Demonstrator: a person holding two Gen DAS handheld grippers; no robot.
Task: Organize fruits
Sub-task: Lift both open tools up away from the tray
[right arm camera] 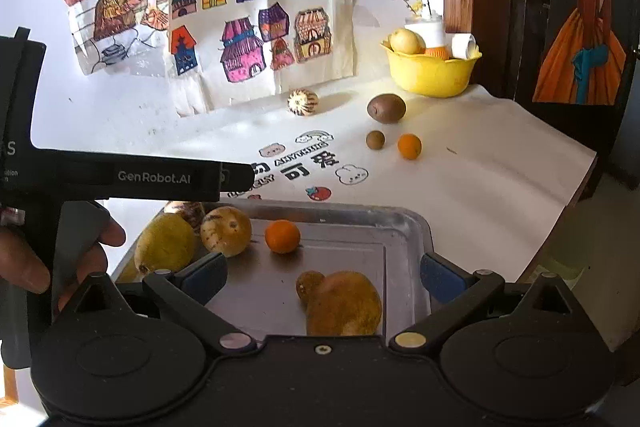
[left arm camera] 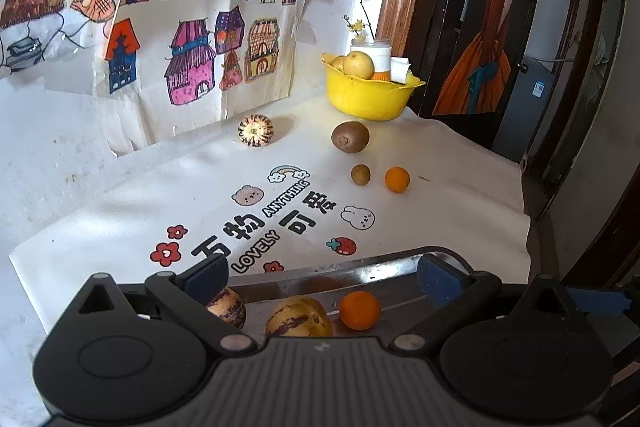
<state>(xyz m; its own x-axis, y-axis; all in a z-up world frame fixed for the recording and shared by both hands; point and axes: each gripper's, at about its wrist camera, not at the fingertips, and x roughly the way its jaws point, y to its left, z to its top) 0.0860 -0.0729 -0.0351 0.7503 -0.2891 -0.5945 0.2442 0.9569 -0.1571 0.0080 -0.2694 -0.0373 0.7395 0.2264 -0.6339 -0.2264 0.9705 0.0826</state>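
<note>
your left claw [left arm camera: 320, 277] hung wide open over the near edge of the flat metal tray [right arm camera: 404, 227], gripping nothing; your right claw [right arm camera: 322, 277] was spread open too, empty, above the tray's middle. on the tray lay a small orange citrus [right arm camera: 282, 236], a striped cream melon-like fruit [right arm camera: 226, 231], a yellow-green pear-shaped fruit [right arm camera: 165, 243] and two brown fuzzy kiwis [right arm camera: 344, 303] touching each other. on the white printed worktop cloth [right arm camera: 500, 155] beyond sat a large brown kiwi [right arm camera: 386, 108], a small kiwi [right arm camera: 375, 139], another orange [right arm camera: 409, 146] and a striped round fruit [right arm camera: 303, 101]. the yellow plastic bowl [right arm camera: 434, 75] stood at the far corner.
</note>
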